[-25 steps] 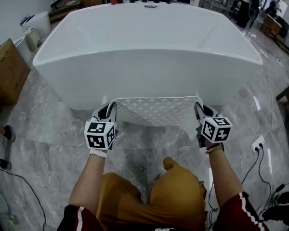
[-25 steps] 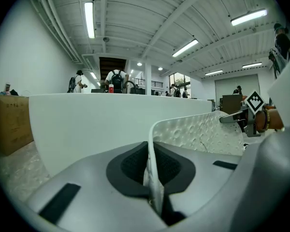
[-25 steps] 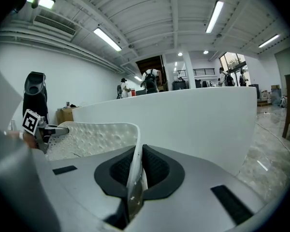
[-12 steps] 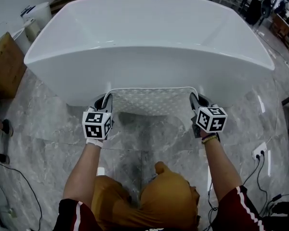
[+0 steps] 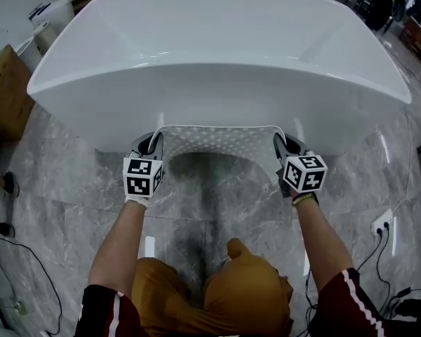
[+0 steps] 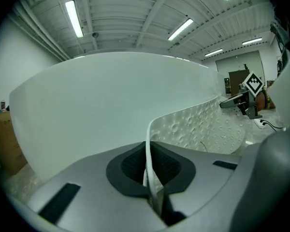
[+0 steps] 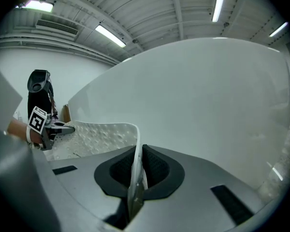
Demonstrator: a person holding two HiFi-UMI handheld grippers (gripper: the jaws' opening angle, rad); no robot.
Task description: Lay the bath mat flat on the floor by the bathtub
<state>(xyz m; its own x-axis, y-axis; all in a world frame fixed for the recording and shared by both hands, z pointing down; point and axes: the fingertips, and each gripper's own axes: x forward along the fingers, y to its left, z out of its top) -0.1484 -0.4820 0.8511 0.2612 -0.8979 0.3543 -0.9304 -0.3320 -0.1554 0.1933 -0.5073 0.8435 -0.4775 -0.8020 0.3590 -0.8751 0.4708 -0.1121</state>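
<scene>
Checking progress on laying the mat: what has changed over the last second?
The left gripper and right gripper edged the bath mat nearer the bathtub; less of its face shows. Unchanged: both stay shut on its top corners, mat hanging, not laid flat.

Bathtub (image 5: pixel 217 111) just ahead; bare floor (image 5: pixel 217 195) below

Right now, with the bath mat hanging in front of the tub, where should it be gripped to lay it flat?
At its two upper corners, approached from the near side with the thin edge between the jaws, as the left gripper and right gripper hold the bath mat. It is a wide, limp sheet; spread corners should likely stop it folding beside the bathtub.
</scene>
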